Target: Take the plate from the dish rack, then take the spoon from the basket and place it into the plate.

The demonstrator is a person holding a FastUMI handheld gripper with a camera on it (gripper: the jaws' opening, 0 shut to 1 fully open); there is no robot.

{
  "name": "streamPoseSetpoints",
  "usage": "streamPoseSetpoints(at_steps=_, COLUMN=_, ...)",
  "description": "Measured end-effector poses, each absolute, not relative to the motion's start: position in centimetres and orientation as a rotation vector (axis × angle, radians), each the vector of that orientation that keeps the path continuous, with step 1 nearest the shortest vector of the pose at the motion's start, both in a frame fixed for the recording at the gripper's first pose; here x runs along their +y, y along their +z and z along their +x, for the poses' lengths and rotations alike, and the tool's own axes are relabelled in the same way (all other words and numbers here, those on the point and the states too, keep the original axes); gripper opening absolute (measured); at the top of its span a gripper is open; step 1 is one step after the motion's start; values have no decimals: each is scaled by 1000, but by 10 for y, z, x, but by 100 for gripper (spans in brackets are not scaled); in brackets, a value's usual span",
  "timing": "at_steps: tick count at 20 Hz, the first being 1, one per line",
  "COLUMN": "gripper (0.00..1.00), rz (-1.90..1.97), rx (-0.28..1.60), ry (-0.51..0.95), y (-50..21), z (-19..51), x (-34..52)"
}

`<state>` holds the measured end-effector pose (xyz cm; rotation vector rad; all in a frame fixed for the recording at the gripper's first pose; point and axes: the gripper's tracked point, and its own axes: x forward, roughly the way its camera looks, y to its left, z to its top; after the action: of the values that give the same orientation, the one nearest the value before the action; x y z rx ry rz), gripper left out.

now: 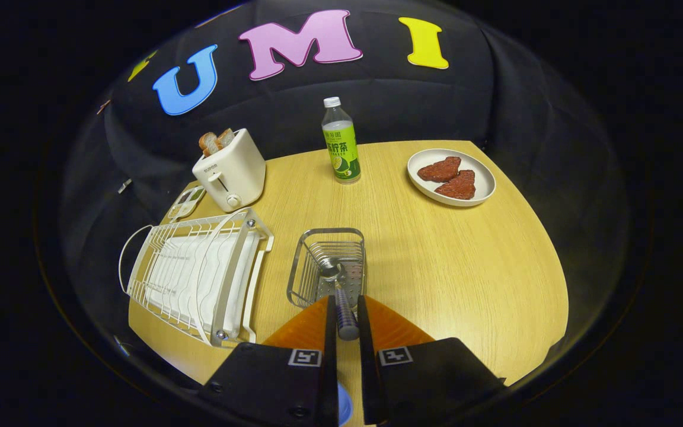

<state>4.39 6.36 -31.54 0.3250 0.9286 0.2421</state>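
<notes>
A metal spoon lies in the wire basket in the middle of the table, its bowl down in the basket and its dark handle pointing back at me. My gripper is at the basket's near rim, and both fingers press on the handle's end. To the left of the basket stands the white dish rack, with a white tray under its wires. A white plate holding two red-brown pieces sits at the table's far right, well beyond the fingers.
A cream toaster with bread slices stands behind the rack. A green-labelled bottle stands at the back of the table. A small blue rounded thing shows low between the finger bases. Bare wood lies between basket and plate.
</notes>
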Motion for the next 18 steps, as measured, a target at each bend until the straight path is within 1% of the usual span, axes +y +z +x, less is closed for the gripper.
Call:
streamPoseSetpoints(at_steps=1, gripper=18, rz=328, rx=929, ry=237, y=-305, z=41, x=61)
streamPoseSetpoints(at_steps=4, gripper=13, rz=320, rx=924, ry=224, y=-310, z=45, x=62)
streamPoseSetpoints(at_steps=11, gripper=13, rz=361, rx=871, ry=208, y=-277, z=37, x=53)
streamPoseSetpoints(at_steps=18, gripper=13, rz=468, rx=794, ry=218, y=-221, z=4, x=35)
